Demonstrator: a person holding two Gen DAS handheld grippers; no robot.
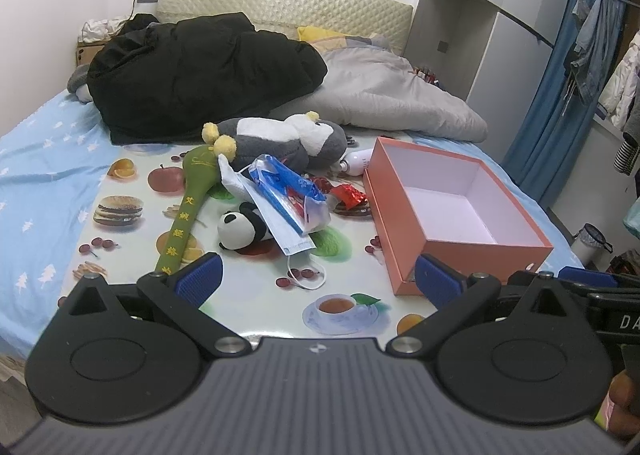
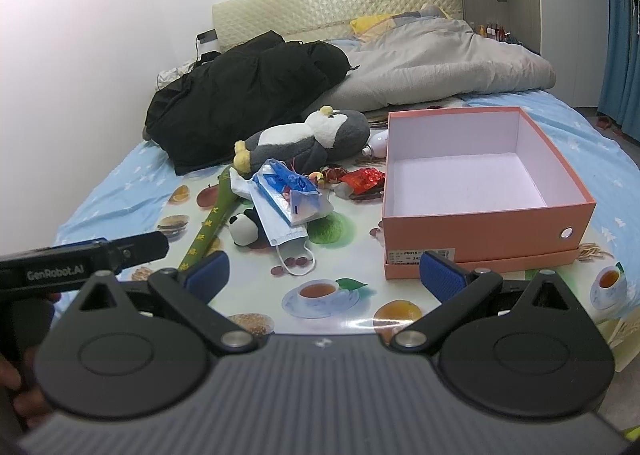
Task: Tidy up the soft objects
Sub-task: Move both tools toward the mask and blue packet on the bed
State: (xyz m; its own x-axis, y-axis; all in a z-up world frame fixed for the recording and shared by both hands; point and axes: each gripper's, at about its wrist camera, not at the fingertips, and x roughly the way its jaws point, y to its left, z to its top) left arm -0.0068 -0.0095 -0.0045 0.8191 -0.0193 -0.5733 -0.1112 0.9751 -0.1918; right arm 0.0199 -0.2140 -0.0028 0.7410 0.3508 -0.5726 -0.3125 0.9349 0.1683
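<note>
A grey and white penguin plush [image 1: 288, 139] [image 2: 312, 137] lies on a fruit-print mat [image 1: 256, 295] [image 2: 360, 255] on the bed. A small panda plush [image 1: 240, 229] [image 2: 245, 228] lies nearer, beside a green padded massage stick [image 1: 188, 207] [image 2: 208, 227], a face mask [image 1: 294, 243] [image 2: 286, 235] and a blue and white plastic bag [image 1: 288, 191] [image 2: 288, 191]. An open orange box [image 1: 456, 207] [image 2: 480, 191] stands empty on the right. My left gripper [image 1: 318, 275] is open and empty near the mat's front edge. My right gripper [image 2: 324, 275] is open and empty too.
A black jacket [image 1: 200, 75] [image 2: 240, 91] and a grey quilt [image 1: 392, 95] [image 2: 440, 67] lie at the back. Red wrappers [image 1: 348, 195] [image 2: 364, 179] and a white bottle [image 1: 356, 161] lie by the box. Clothes hang at the right [image 1: 600, 47].
</note>
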